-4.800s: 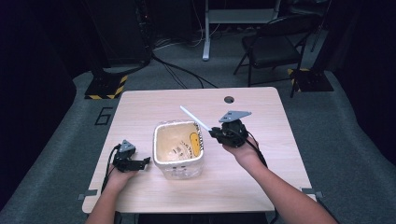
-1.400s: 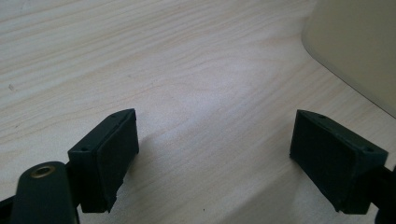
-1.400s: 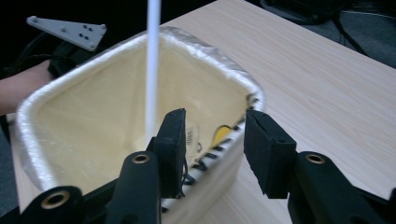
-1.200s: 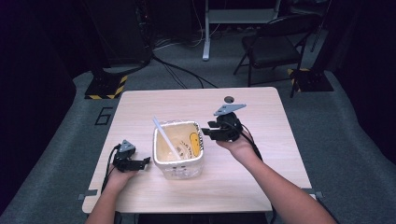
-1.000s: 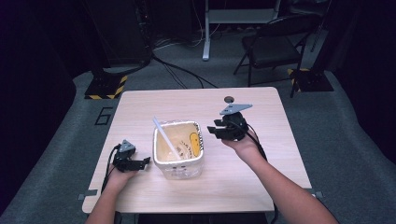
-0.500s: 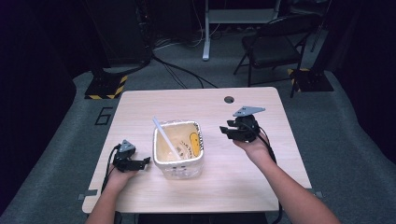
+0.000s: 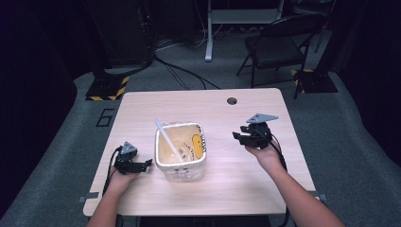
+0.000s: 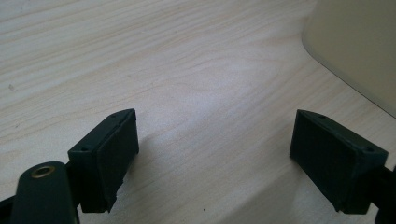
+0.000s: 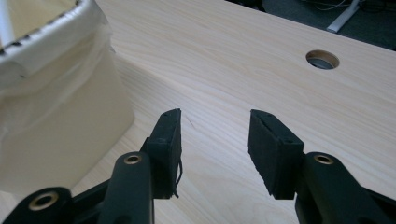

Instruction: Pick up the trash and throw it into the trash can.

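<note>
Cream tub (image 7: pixel 180 150) sat mid-table (image 7: pixel 246 189), white straw (image 7: pixel 166 138) leaning inside, its lower end hidden among the contents. My right gripper (image 7: pixel 243 137) hung off to the tub's right, empty, jaws just been opening. My left gripper (image 7: pixel 144 165) sat just beside the tub, spread wide, gripping nothing. Tub was cropped in both gripper views.

A pale wooden bench (image 7: pixel 246 113) with a round cable hole (image 7: pixel 231 100) stands on grey carpet floor (image 7: pixel 340 142). Behind it, in the dim room, a black folding chair (image 7: pixel 276 47), black cables (image 7: pixel 184 75) and yellow-black striped stand bases (image 7: pixel 106 88).
</note>
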